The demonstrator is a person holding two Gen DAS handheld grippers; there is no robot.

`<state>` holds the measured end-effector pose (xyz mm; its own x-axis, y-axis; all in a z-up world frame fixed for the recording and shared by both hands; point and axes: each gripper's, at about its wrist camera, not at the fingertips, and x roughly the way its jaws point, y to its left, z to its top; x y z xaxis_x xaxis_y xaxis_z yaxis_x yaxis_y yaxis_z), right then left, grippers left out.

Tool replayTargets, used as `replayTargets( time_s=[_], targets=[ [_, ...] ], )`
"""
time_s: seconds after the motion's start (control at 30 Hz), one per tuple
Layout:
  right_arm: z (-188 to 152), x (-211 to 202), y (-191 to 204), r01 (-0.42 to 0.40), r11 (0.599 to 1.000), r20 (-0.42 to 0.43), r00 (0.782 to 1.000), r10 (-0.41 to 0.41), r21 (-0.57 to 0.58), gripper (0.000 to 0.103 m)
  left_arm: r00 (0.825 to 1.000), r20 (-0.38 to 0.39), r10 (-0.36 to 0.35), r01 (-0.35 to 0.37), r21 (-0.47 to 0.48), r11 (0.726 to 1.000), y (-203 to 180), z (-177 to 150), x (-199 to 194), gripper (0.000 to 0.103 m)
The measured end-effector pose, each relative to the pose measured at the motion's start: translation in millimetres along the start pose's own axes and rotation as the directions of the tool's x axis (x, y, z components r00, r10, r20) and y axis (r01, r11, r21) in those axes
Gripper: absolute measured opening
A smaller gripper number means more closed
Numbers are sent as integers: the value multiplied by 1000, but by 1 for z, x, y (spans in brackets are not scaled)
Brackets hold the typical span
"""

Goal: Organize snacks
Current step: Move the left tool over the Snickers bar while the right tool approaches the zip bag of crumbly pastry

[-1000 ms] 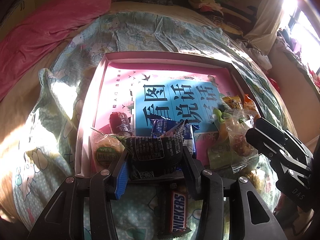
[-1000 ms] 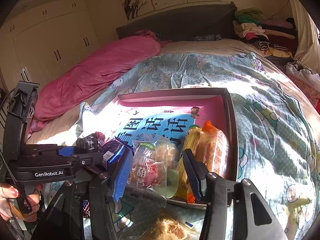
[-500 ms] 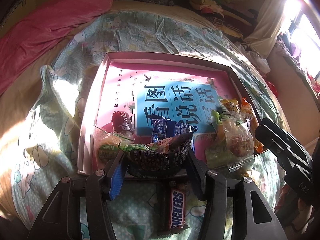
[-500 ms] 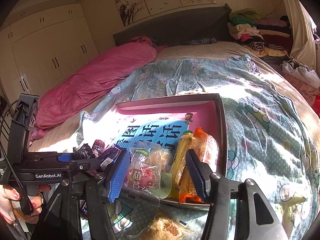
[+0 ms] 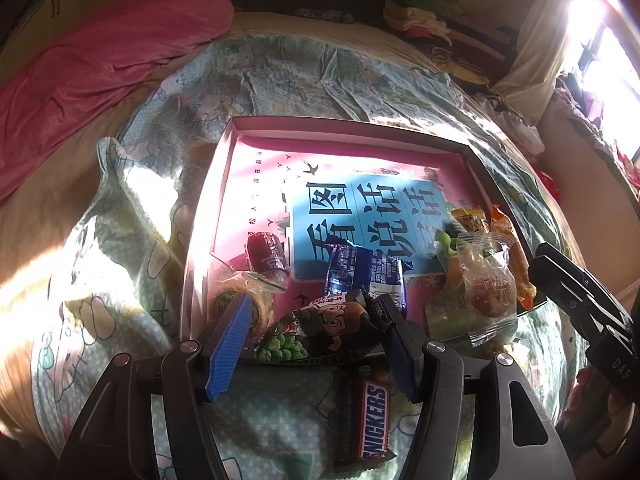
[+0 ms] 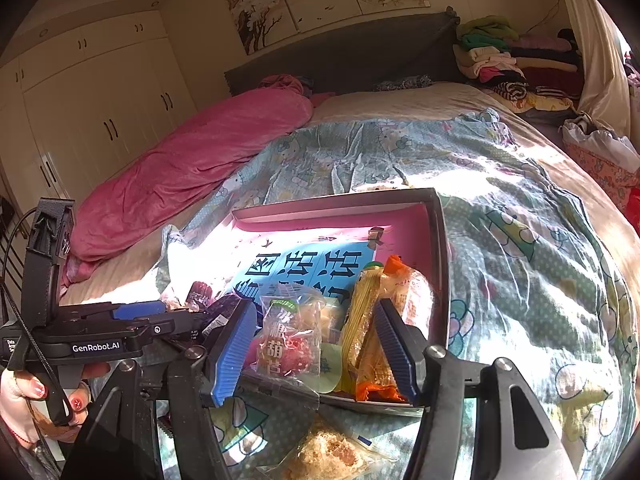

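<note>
Snickers bar [image 5: 372, 420] outside pink box [image 5: 224, 160], pastry packet [image 6: 328, 456] beside it

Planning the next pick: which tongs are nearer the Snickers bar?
Left. The left tongs hang right over the Snickers bar, outside the box; the right tongs sit off to its right.

Snack packets [image 6: 296, 340] in pink box [image 6: 438, 264] on quilt [image 6: 520, 240].

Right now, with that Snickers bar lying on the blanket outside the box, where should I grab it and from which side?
Grip the brown Snickers bar across its narrow middle, coming straight down from above. It lies flat on the pale green cartoon blanket, long axis pointing toward the pink box, so both long edges are probably free.
</note>
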<state>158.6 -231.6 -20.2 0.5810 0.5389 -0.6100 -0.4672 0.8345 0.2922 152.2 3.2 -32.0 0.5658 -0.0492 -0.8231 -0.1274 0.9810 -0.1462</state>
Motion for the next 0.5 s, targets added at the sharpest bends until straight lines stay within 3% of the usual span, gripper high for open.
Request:
replayTargets(
  time_s=[0.1, 0.5],
  targets=[
    [0, 0, 0, 0, 1000, -3, 1000, 0, -2, 61, 999, 13, 40, -40, 4, 999, 4, 3, 5, 66],
    [0, 0, 0, 1, 1000, 0, 1000, -1, 5, 61, 996, 85, 11, -5, -72, 997, 22, 16, -11, 69]
  ],
)
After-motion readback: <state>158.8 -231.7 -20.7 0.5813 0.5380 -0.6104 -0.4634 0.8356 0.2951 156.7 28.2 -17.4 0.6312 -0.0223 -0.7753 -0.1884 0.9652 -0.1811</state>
